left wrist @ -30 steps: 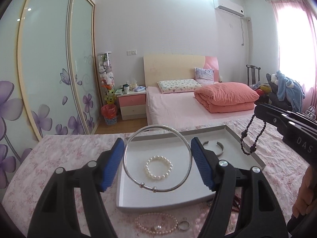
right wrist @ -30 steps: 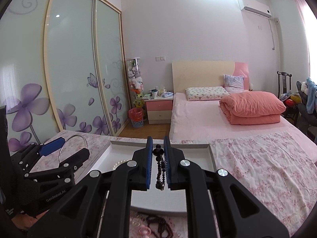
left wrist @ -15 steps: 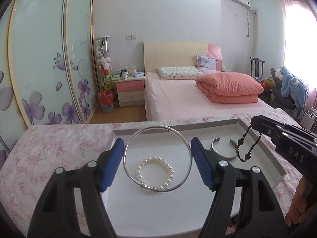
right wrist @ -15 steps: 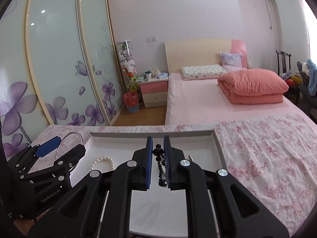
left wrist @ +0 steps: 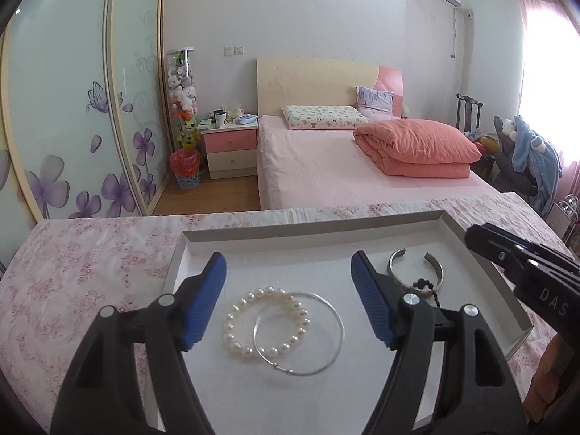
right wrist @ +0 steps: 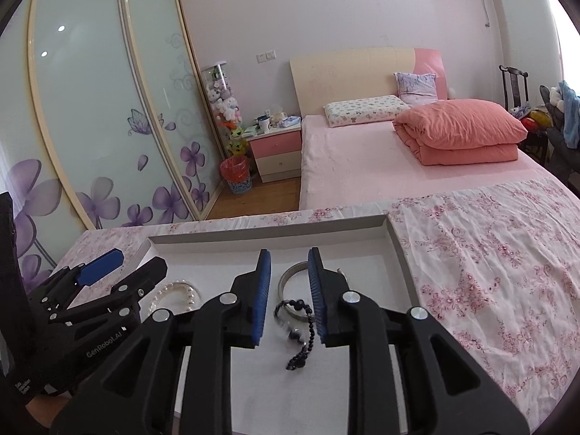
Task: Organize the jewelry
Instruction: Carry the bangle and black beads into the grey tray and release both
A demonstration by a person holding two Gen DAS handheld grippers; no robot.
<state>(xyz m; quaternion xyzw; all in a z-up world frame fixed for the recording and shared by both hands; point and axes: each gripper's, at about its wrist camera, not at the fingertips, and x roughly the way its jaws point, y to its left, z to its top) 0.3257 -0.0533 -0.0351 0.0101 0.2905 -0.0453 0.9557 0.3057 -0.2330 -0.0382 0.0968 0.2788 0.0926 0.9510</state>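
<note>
The left gripper (left wrist: 288, 299) is held over the white tray (left wrist: 482, 264) with its jaws spread wide and nothing between them. Below it, a pearl bracelet (left wrist: 266, 320) is seen lying on the tray floor, overlapped by a thin silver bangle (left wrist: 299, 333). Further right, a silver cuff bracelet (left wrist: 415, 268) is laid flat, with a dark bead string (right wrist: 301, 330) draped across it. The right gripper (right wrist: 290, 295) is held above, jaws parted and empty. The tray is carried by a bench covered in floral cloth (right wrist: 489, 272).

bangle (left wrist: 299, 333) overlapping pearl bracelet (left wrist: 265, 322) in tray (left wrist: 311, 236)
</note>
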